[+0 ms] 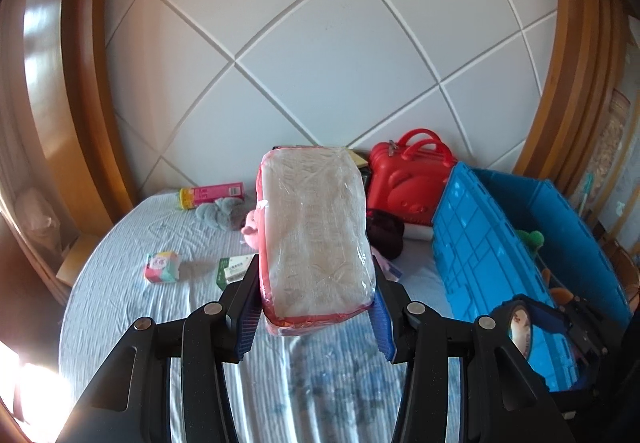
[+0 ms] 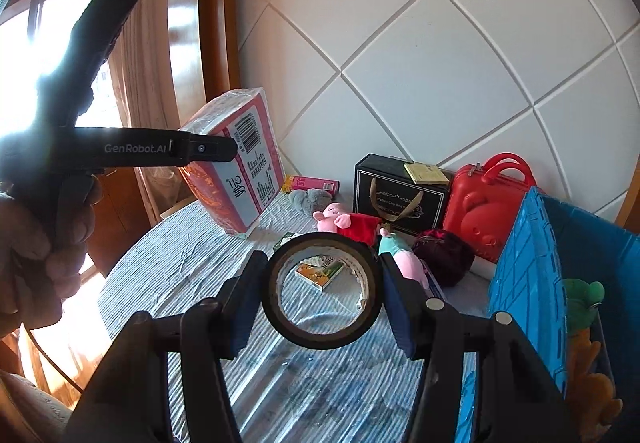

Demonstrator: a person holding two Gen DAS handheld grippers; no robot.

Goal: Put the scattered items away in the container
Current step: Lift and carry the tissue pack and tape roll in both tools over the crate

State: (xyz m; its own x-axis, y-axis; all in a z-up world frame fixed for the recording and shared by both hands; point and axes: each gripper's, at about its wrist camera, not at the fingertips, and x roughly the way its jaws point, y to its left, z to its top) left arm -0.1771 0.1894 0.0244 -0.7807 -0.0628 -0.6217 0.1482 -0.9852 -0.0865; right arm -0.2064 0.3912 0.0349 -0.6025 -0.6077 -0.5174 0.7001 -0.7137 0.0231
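Right gripper (image 2: 322, 297) clamps black tape roll (image 2: 322, 293) across rim, roll lifted clear of striped bedsheet (image 2: 180, 263). Left gripper (image 1: 316, 313) pinches tissue pack (image 1: 316, 231) at bottom end, pack standing tall above jaws, likely to swing.

Judgement: carry both over blue crate (image 1: 480, 243) wall, lower inside before releasing; avoid green plush (image 2: 584, 299) already within.

Both grippers tilt downward; left hand (image 2: 36, 243) wraps handle.

Farther off on sheet: pink pig toy (image 2: 334, 219), red case (image 2: 486, 195), black box (image 2: 396, 187).
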